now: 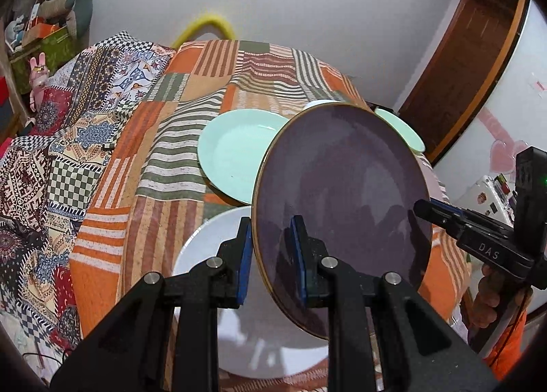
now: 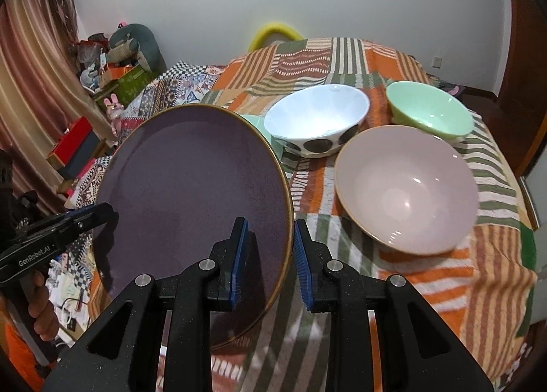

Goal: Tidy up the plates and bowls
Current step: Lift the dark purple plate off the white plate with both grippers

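Note:
A purple plate with a gold rim (image 1: 342,193) is held in the air between both grippers. My left gripper (image 1: 271,258) is shut on its left rim. My right gripper (image 2: 268,260) straddles its right rim (image 2: 191,204), with a small gap at the right pad. Below lie a white plate (image 1: 201,255) and a mint plate (image 1: 236,152). In the right wrist view a pink bowl (image 2: 407,187), a white bowl with dark dots (image 2: 318,122) and a mint bowl (image 2: 430,111) stand on the table.
The round table has a striped patchwork cloth (image 1: 191,91). A patterned cloth-covered surface (image 1: 51,139) lies to the left. A wooden door (image 1: 461,60) is at the right. Clutter and boxes (image 2: 78,146) sit on the left.

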A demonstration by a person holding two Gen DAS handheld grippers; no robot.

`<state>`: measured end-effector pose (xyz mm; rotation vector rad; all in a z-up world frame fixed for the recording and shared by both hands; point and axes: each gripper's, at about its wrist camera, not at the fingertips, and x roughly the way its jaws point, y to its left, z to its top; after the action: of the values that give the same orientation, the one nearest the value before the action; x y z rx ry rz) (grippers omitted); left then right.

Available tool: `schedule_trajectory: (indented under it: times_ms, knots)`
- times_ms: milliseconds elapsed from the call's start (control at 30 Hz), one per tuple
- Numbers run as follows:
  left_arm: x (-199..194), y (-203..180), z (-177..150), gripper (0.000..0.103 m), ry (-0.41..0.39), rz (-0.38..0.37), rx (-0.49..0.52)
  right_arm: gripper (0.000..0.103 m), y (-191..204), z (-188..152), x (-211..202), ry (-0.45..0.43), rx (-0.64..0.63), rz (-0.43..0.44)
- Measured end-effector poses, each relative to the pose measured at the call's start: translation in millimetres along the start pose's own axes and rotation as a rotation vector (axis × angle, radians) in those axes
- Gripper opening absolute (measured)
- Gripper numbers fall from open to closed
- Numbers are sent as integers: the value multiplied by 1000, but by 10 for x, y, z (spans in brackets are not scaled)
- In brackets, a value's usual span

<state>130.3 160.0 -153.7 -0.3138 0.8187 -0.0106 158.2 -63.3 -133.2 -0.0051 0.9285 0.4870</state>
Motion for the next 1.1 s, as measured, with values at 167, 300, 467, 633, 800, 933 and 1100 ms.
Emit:
schedule_trajectory:
  times_ms: [167,300,467,633,800,933,1100]
  knots:
    - [-127,-183,-93,21,1,-9,12,24,-65,-94,-145,-14,11,-6]
    - [-162,-334,-170,21,12,-12,28,24,-128,-186,-261,-22,26,-9]
    - [-156,-514,-274,21,36,-25,39,24,-249,-302,-360,-26,50,-20]
    - [-98,-695,-379,21,67,-35,54,24,-376,-424,-449,-22,72,-35]
    - [-10,-870,-461,21,99,-42,70,24,-525,-556,-515,-12,97,-45]
    - [95,-986,-513,21,130,-45,82,24,-637,-669,-531,4,120,-57]
    - [279,-1105,-585,21,179,-44,100,24,-813,-812,-526,27,148,-68]
